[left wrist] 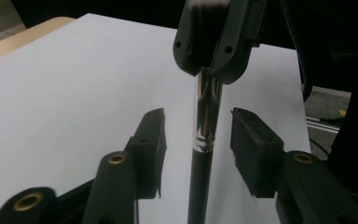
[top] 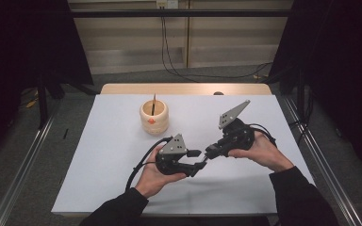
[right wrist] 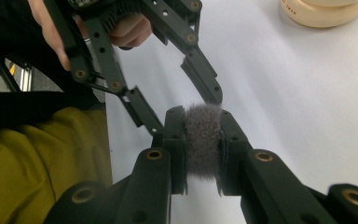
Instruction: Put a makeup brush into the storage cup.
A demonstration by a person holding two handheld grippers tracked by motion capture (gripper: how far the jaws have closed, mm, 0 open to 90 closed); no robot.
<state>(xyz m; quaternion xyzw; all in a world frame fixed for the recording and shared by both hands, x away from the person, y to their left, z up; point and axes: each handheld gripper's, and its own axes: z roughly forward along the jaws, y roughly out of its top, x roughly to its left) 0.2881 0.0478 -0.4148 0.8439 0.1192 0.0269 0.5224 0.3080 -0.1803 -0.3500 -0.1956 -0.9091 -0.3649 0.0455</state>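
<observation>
Your left claw (top: pixel 199 159) stands open around the makeup brush (left wrist: pixel 206 122): in the left gripper view the shiny ferrule and dark handle run up between the two pads (left wrist: pixel 254 150), with a gap showing on either side, the wider one on the left pad's side. Centre the handle before you squeeze, so both pads meet it together and it does not get pushed sideways. Take it on the handle just below the ferrule, where the shaft looks even. Your right claw (top: pixel 210 151) is clamped on the brush's bristle head (right wrist: pixel 203 140), the grey tuft squashed between its pads, directly ahead of the left claw's tips. Keep that grip steady and level until the left pads have bitten; letting go early would likely drop the brush onto the counter (top: pixel 122 169). The cup (top: pixel 154 117) with a stick in it sits well beyond the left claw.
</observation>
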